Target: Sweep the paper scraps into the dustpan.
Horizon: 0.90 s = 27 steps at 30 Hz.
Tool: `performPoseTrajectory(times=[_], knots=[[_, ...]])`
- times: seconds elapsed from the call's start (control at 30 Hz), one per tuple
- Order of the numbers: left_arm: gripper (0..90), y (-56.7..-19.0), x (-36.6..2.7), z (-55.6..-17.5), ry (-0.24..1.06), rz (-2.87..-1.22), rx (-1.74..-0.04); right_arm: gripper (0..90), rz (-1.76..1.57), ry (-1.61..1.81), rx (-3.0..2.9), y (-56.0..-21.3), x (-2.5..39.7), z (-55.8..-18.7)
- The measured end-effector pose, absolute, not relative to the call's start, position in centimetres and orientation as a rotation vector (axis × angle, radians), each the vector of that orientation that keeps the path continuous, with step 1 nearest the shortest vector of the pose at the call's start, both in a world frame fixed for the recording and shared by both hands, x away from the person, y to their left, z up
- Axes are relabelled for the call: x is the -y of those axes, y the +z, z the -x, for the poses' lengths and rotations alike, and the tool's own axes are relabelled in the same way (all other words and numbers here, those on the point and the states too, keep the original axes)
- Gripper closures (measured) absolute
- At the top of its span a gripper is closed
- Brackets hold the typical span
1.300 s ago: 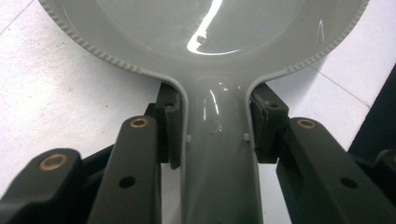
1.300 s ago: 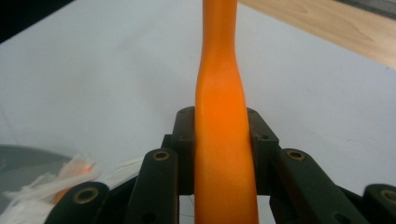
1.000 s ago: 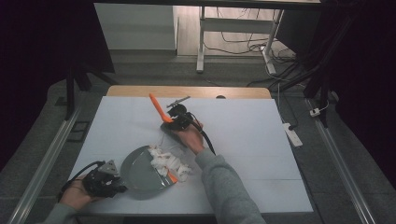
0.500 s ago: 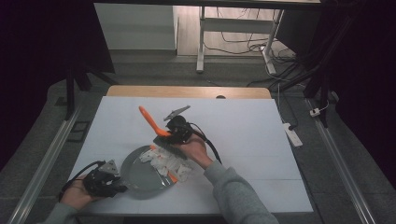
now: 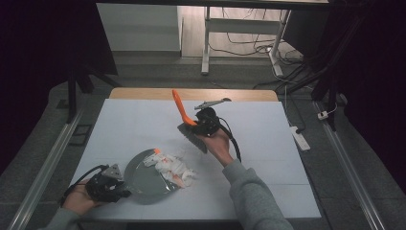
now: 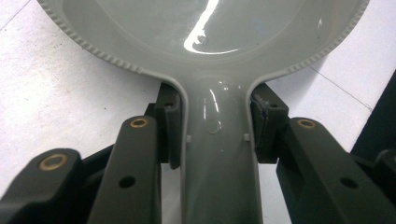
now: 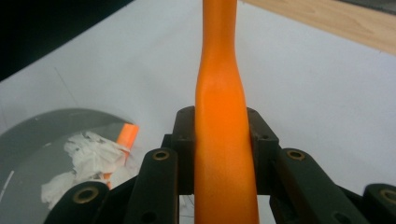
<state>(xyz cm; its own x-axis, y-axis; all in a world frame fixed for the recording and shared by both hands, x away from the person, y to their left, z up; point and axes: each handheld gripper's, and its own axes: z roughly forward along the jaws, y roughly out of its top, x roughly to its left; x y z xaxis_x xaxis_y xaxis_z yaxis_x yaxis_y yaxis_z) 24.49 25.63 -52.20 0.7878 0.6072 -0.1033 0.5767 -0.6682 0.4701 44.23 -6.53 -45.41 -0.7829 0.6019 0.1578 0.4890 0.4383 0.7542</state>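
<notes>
High view: scraps point(image 5: 173, 167) piled in dustpan point(image 5: 143, 184), left gripper point(image 5: 106, 184) clamped on its handle; right gripper point(image 5: 203, 125) gripping brush point(image 5: 184, 120), lifted clear. Sweeping apparently done; emptying left.

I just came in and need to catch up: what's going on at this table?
A person is sweeping up scraps with a hand-held gripper in each hand. The left gripper is clamped on the handle of a grey dustpan lying flat on the white table. The right gripper grips the orange handle of a brush, held lifted beyond the pan. White and orange paper scraps lie on the pan's far edge.
</notes>
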Motion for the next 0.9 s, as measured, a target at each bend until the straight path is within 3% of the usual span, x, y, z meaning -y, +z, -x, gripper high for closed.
performPoseTrajectory(times=[0.4,0.73,0.9], knots=[[61.9,-52.2,-25.6,-24.5,0.085,-2.491,-0.885,70.4,-0.876,1.047,-2.631,-49.3,2.5,-41.7],[61.9,-52.2,-25.3,-24.6,0.087,-2.493,-0.89,70.5,-0.758,1.177,-2.704,-49.3,-2.1,-37.0],[61.9,-52.2,-25.1,-24.7,0.092,-2.497,-0.89,70.4,-0.761,1.306,-2.676,-47.9,-1.7,-36.5]])
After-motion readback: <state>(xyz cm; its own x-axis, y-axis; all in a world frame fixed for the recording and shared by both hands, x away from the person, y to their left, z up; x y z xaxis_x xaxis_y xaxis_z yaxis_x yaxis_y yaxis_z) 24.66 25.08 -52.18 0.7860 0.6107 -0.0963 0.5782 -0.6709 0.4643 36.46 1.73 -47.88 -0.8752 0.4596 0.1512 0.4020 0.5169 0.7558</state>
